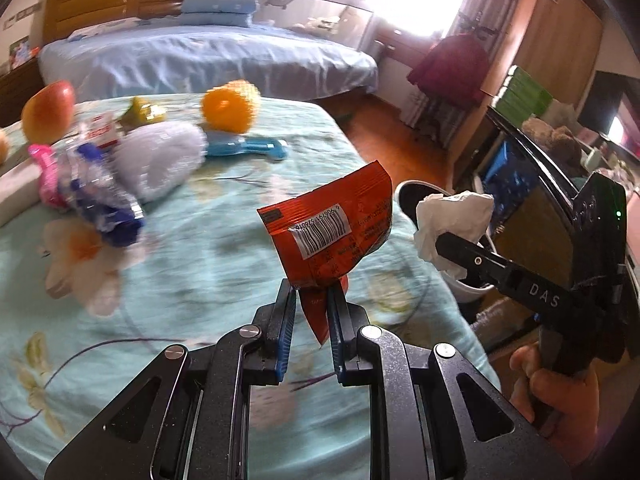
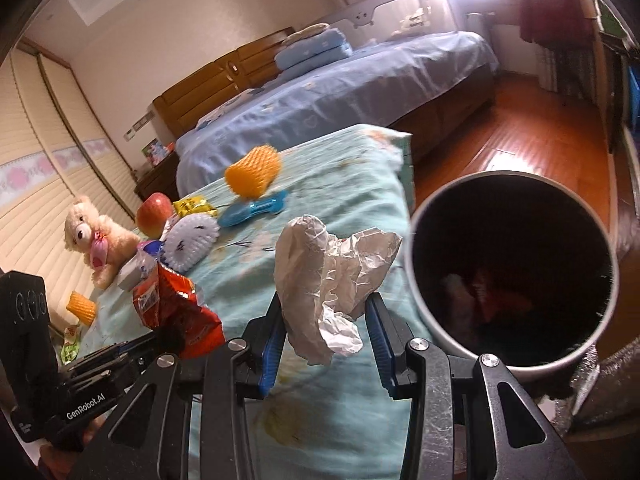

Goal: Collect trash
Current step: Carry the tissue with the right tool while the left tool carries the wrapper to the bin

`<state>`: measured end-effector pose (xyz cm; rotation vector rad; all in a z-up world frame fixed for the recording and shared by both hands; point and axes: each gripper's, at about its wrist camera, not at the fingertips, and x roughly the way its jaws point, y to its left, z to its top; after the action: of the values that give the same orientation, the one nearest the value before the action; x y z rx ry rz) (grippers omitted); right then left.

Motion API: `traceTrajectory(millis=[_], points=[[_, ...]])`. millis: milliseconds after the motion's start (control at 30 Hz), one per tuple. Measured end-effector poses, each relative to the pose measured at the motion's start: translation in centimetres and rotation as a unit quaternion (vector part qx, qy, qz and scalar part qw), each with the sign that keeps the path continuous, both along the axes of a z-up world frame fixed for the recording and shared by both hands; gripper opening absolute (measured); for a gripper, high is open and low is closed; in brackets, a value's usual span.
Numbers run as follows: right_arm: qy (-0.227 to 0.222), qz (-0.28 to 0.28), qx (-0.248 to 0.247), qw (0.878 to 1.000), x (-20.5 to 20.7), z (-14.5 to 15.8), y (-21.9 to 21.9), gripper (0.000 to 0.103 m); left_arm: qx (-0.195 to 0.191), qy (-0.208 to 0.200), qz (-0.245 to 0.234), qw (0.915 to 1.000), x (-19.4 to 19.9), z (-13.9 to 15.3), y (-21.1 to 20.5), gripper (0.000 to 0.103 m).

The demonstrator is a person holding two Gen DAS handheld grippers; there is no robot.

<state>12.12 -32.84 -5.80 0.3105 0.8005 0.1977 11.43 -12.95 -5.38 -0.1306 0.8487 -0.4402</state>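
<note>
My left gripper (image 1: 312, 294) is shut on the lower corner of a red snack wrapper (image 1: 332, 232) with a barcode, which stands up above the teal floral cover (image 1: 200, 264). My right gripper (image 2: 324, 312) is shut on a crumpled white tissue (image 2: 328, 276), just left of a round bin (image 2: 416, 240). The bin's dark inside holds some red and pale scraps. In the left wrist view the right gripper (image 1: 444, 246) holds the tissue (image 1: 452, 216) over the white bin (image 1: 412, 192) beyond the cover's right edge. The right wrist view shows the left gripper (image 2: 168, 336) and the wrapper (image 2: 180, 304) at lower left.
On the cover lie a crushed plastic bottle (image 1: 100, 200), a white foam net (image 1: 160, 156), an orange foam net (image 1: 228, 108), a blue plastic item (image 1: 248, 148), an apple (image 1: 48, 110), a yellow wrapper (image 2: 194, 206) and a teddy bear (image 2: 96, 236). A blue bed (image 1: 208, 60) and wood floor (image 2: 520, 128) lie beyond.
</note>
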Motion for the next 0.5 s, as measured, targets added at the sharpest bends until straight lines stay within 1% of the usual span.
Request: traceTrajectory(millis=[200,500], points=[[-0.003,-0.027,-0.006,1.000,-0.9,0.2,-2.4,0.040,0.000,-0.003,-0.029,0.9996,0.5,0.4,-2.8,0.015],[-0.003,-0.063,-0.017,0.998,-1.5,0.1,-5.3,0.040,0.005,-0.010,-0.058,0.9982,1.3,1.0,-6.3,0.015]])
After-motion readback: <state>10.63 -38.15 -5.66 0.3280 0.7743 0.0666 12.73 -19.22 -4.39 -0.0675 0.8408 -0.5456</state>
